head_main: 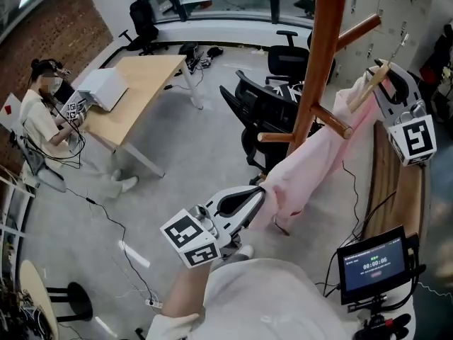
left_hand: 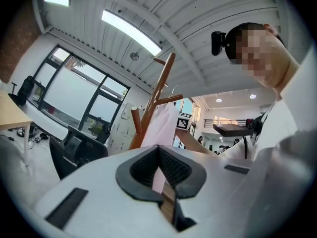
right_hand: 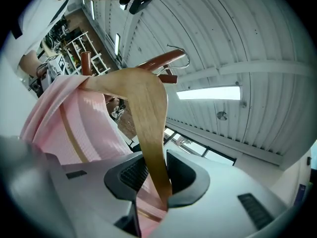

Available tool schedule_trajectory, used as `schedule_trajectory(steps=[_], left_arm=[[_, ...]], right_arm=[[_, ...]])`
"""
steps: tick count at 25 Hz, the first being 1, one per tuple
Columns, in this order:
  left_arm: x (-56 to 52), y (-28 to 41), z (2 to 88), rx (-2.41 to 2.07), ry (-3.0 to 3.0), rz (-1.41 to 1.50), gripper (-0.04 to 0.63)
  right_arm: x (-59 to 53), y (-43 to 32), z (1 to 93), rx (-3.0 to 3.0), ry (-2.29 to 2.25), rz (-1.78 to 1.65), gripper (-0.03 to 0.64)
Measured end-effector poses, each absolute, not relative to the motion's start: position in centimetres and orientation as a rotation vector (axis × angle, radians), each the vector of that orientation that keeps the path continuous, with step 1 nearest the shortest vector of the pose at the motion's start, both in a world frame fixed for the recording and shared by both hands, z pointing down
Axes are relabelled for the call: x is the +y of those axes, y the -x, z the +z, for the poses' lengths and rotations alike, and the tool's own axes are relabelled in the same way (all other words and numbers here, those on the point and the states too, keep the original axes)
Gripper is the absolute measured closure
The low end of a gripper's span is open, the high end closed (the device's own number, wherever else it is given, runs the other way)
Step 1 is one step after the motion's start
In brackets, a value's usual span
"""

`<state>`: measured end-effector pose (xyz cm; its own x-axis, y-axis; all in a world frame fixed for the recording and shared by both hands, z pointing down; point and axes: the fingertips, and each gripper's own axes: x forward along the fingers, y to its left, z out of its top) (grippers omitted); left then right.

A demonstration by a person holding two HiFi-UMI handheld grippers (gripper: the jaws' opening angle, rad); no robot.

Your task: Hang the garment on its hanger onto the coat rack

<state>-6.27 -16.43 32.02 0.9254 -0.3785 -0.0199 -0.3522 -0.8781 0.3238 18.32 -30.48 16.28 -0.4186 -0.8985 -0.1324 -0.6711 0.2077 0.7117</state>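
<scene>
Over grey office floor [head_main: 184, 161], right tongs [right_hand: 151, 177] gripping the curved wooden hanger [right_hand: 143, 108] should tip its wire hook [right_hand: 179, 58] onto the brown wooden coat rack [head_main: 322, 55] ahead, left tongs [left_hand: 161, 175] pinching the pink cloth garment [head_main: 311, 165] clear.

Seated person [head_main: 39, 115] at left edge, beside wooden table [head_main: 145, 83]. White box [head_main: 105, 87] on the table, maybe a printer. Black office chair [head_main: 262, 105] mid-frame, second chair [head_main: 287, 61] behind it. Small screen [head_main: 373, 263] on a stand lower right. Cable [head_main: 106, 218] trails across grey floor [head_main: 184, 168]. Brick wall [head_main: 53, 27] upper left.
</scene>
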Motion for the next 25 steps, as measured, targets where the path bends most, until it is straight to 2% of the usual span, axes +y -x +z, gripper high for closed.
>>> schedule_trajectory(steps=[13,25], left_arm=[[-16.2,7.4,31.6,-0.538,-2.757,-0.093,0.591],[-14.0,3.9,30.4,-0.362,-2.831,-0.045,0.591]], right_arm=[[-33.7,-15.6,16.0,-2.283,-1.272,-1.025,0.52],[-34.3,-14.7,15.6,-2.278,-1.153,-1.016,0.52]])
